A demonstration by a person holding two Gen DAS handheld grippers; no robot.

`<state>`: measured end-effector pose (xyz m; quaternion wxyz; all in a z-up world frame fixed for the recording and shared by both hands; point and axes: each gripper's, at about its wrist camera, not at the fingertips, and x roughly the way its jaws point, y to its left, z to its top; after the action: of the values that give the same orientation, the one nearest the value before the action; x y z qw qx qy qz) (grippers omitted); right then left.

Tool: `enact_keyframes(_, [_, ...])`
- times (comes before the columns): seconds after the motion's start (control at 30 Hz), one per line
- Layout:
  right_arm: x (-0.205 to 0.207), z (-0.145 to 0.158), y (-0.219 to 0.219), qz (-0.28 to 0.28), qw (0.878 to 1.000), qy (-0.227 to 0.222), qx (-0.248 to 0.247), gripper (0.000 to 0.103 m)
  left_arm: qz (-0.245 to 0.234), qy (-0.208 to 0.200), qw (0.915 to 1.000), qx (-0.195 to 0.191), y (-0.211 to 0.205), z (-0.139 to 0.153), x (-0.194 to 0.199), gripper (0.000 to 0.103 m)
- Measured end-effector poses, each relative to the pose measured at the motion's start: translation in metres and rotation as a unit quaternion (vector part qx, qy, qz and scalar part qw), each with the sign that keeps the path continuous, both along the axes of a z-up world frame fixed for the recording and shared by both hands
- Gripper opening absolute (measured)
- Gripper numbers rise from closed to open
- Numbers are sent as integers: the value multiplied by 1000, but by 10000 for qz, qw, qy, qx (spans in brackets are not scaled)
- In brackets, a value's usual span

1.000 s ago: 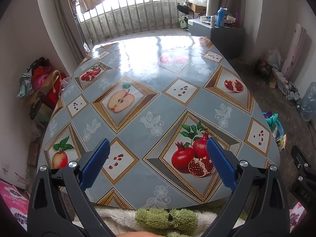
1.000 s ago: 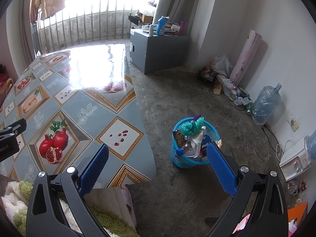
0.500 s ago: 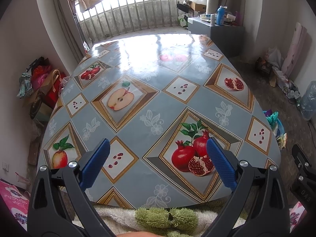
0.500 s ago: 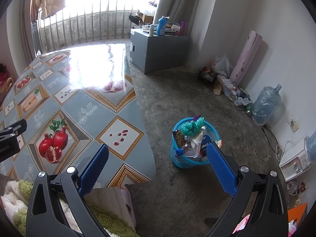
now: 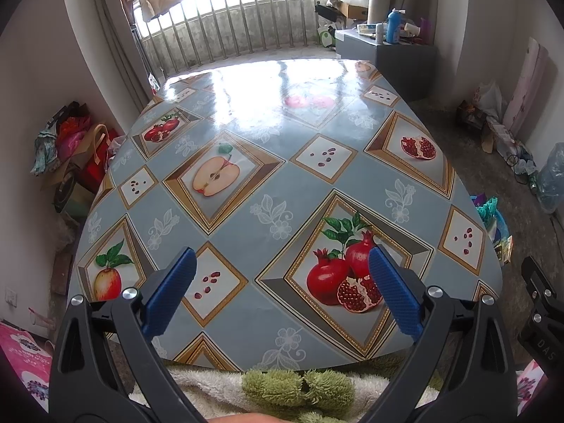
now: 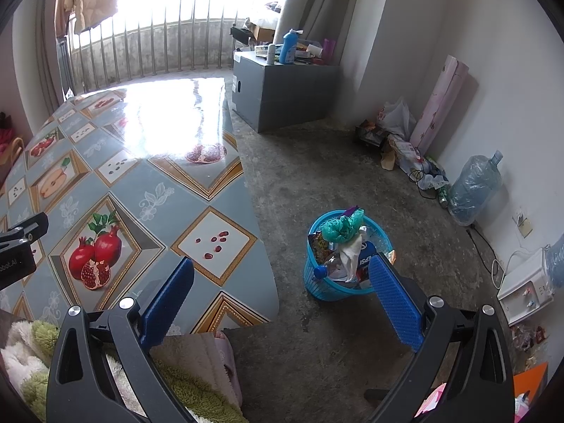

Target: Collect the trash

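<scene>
Left tool [image 5: 280,271] released over table [image 5: 282,134], right tool [image 6: 282,275] released near basket [image 6: 317,282], both unmoved.

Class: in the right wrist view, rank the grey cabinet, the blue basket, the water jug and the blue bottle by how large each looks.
1. Grey cabinet
2. Blue basket
3. Water jug, close to the basket in apparent size, so this order is unsure
4. Blue bottle

Left wrist view: looked forward, low over table [image 5: 282,162] near edge. Right wrist view: angled right, over table [image 6: 134,183] corner, toward floor basket [image 6: 335,282]. Shared: table, basket [image 5: 493,218], balcony railing [image 5: 246,28]
</scene>
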<state>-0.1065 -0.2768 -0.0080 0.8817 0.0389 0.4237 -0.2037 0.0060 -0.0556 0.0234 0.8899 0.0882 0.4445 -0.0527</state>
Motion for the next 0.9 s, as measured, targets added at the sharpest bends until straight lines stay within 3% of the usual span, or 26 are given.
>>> enact_keyframes(0.9, [0,0,0,4,10000,-10,-4,96,-6,10,10000,14,0,-1,0,94])
